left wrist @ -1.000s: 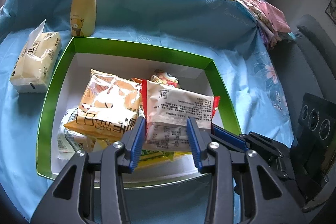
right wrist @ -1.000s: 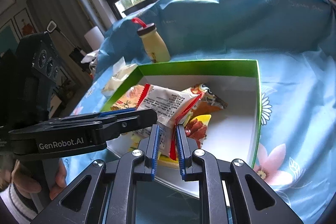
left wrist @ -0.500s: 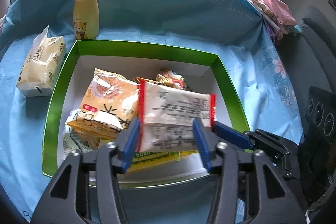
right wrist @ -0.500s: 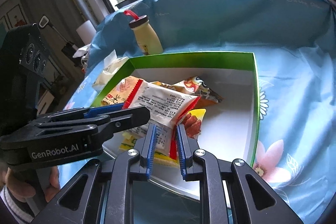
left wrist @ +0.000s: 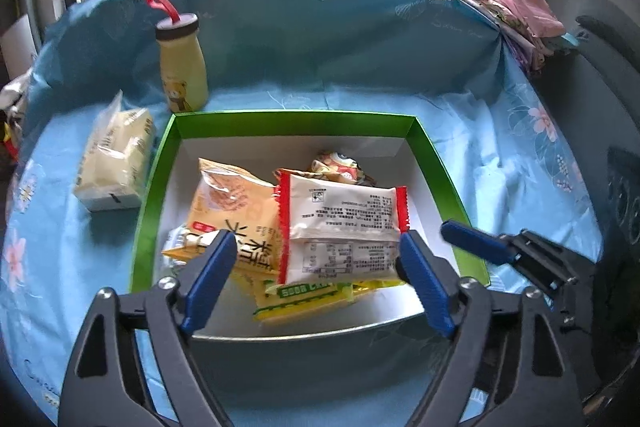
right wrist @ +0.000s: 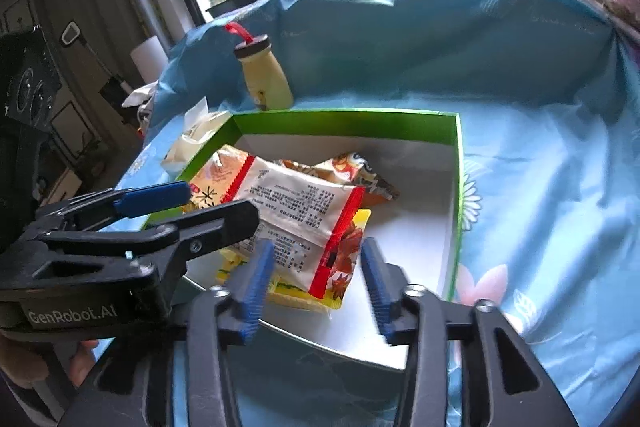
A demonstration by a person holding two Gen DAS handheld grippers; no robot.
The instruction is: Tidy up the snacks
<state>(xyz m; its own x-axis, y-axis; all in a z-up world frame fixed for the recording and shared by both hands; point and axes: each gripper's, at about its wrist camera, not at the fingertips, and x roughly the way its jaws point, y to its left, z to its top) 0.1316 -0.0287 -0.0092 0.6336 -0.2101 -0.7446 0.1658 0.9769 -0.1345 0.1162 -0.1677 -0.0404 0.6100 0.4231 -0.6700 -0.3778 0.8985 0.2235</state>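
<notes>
A white snack packet with red ends [left wrist: 344,227] [right wrist: 296,211] lies on top of the pile in the green-rimmed white box [left wrist: 288,117] [right wrist: 344,121]. Under it are an orange packet [left wrist: 232,203] and a yellow one [left wrist: 308,299]; a small colourful packet [left wrist: 340,167] sits behind. My left gripper [left wrist: 316,247] straddles the white packet's near end, its jaws opening, the left pad well clear. My right gripper [right wrist: 318,249] hangs over the packet's red end, jaws opening, pads off it. Each gripper's blue finger shows in the other's view [left wrist: 472,243] [right wrist: 152,199].
A yellow bear bottle [left wrist: 182,67] [right wrist: 266,79] stands behind the box's left corner, and a tissue pack [left wrist: 114,163] lies to the box's left. Folded pink cloth [left wrist: 516,7] is at the far right. A blue flowered cloth [left wrist: 500,163] covers the table. A hand [right wrist: 80,359] holds the left gripper.
Both grippers were shut on the white packet and have opened off it; the packet now rests on the pile. The left gripper has drawn back and up a little.
</notes>
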